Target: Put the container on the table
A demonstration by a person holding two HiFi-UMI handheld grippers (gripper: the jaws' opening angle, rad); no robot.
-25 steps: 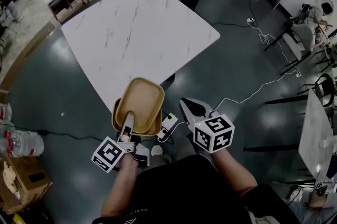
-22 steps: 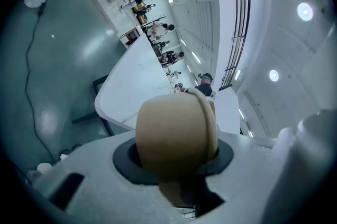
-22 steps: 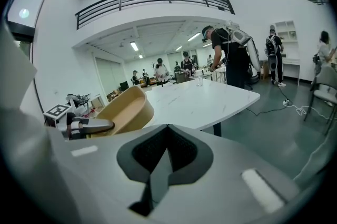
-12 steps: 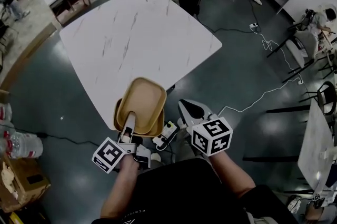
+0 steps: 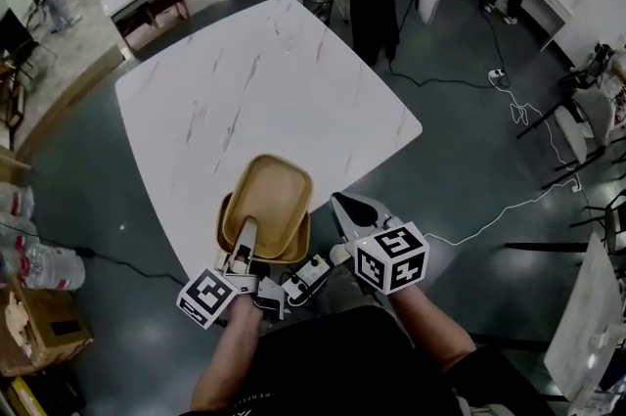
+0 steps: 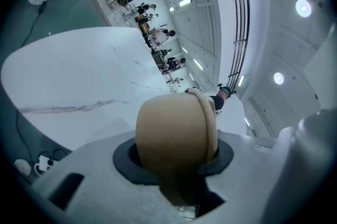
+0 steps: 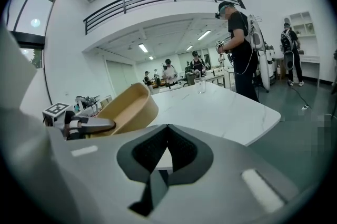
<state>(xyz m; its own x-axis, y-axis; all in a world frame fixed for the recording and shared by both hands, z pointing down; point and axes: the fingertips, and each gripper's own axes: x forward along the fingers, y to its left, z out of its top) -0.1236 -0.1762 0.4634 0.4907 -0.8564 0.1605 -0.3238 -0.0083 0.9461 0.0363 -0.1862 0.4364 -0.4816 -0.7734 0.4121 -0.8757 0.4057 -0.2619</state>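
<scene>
Head view first: the left gripper (image 5: 246,233) is clamped on the near rim of the tan container (image 5: 269,199), which juts straight out ahead of it. Its far half hangs over the near corner of the white marble table (image 5: 264,71), and its near end reaches back past the edge. Whether the base touches the top I cannot tell from up here. The right gripper (image 5: 342,205) sits just to the right of the container, apart from it, with its jaws together.

Left gripper view: the container's (image 6: 171,133) wall fills the space between the jaws and the pads press on it. That's a firm hold. The tabletop (image 6: 79,75) spreads out beyond and below.

Right gripper view: the jaws meet at the tips with nothing between them. Off to this gripper's left is the container (image 7: 129,107), tilted, with the left gripper (image 7: 100,125) on its rim. The table (image 7: 221,109) lies ahead, carrying a clear glass (image 7: 200,85) at its far side.

My read is that the pickup is done and the carry has reached the table. Left to do: bring it fully over the top, lower it flat and let go.
</scene>
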